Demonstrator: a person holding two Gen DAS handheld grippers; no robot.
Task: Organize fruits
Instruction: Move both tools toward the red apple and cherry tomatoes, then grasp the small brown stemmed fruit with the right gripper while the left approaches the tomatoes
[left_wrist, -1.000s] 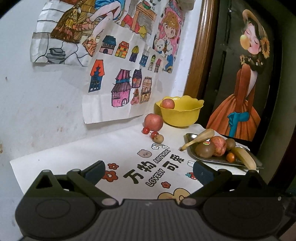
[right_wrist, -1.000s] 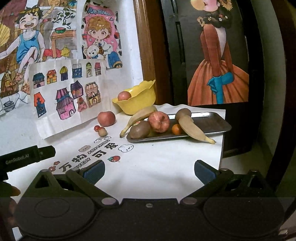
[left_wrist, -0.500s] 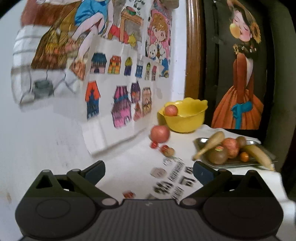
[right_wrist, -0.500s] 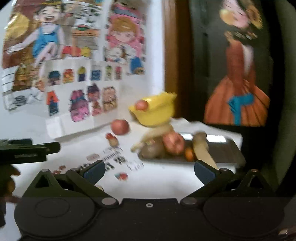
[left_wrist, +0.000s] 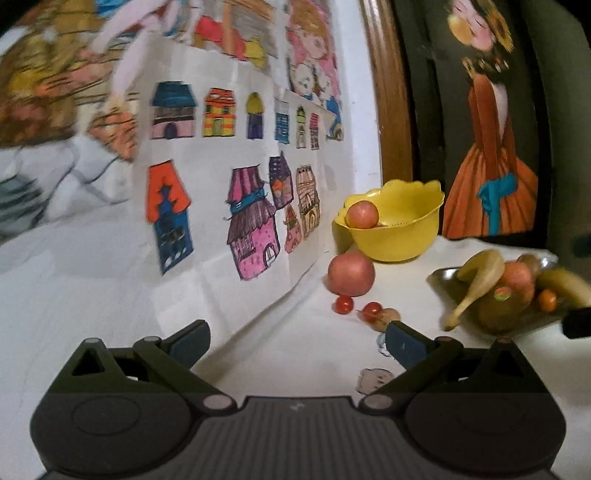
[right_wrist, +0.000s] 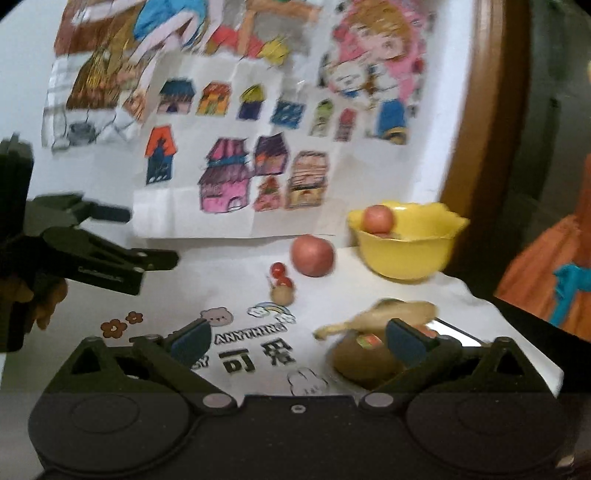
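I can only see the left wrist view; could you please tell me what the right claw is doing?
Observer: The right claw is open and empty. The kiwi lies close in front of it, partly behind its right finger.
Operator: Thank you. Can you see my left claw from outside?
Observer: Yes. In the right wrist view the left claw is open and empty above the table, held by a hand, off to the left of the cherry tomatoes.
Operator: Is anything printed on the cloth nearer to me?
Observer: Yes, the word ANYTHING, just ahead of the right claw.
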